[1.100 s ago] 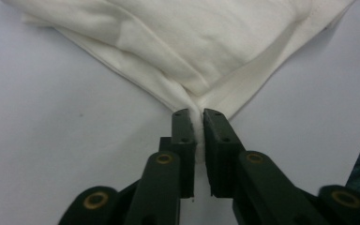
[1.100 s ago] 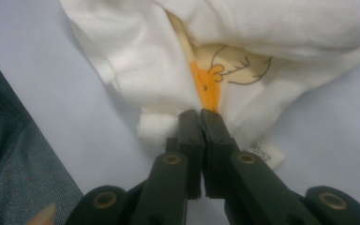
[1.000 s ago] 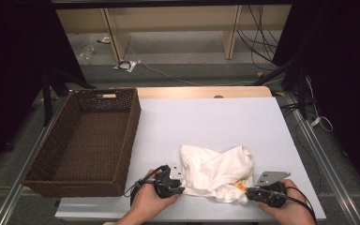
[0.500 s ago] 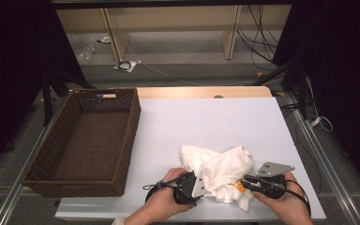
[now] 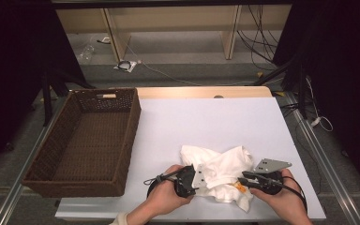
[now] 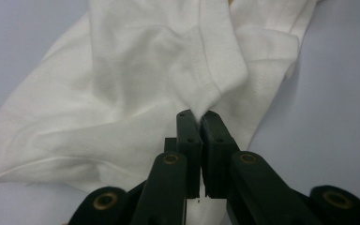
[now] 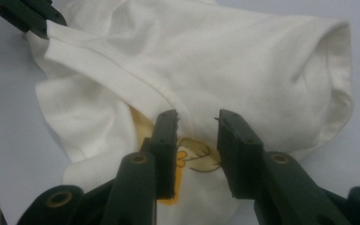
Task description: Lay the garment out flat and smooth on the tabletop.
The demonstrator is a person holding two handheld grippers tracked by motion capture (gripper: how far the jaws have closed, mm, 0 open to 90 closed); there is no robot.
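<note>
Presently a grasp on a crumpled white garment [image 5: 220, 176] is being set up, one side taken, the other not yet. At far left a brown wicker basket [image 5: 82, 140] is sitting on the tabletop [image 5: 206, 122], nothing seen inside it, well apart from the cloth. The garment is lying bunched near the front edge of the tabletop, between the two hands. The left tongs [image 6: 200, 123] are being held clenched on a hemmed fold of the garment, the fabric pinched between the jaws. The right tongs [image 7: 197, 126] are being held released, jaws parted over a fold beside a yellow print [image 7: 187, 161], cloth between them but not gripped. Judged next: the right tongs are needing to be closed on that fold, so the garment can be lifted or spread by both.
</note>
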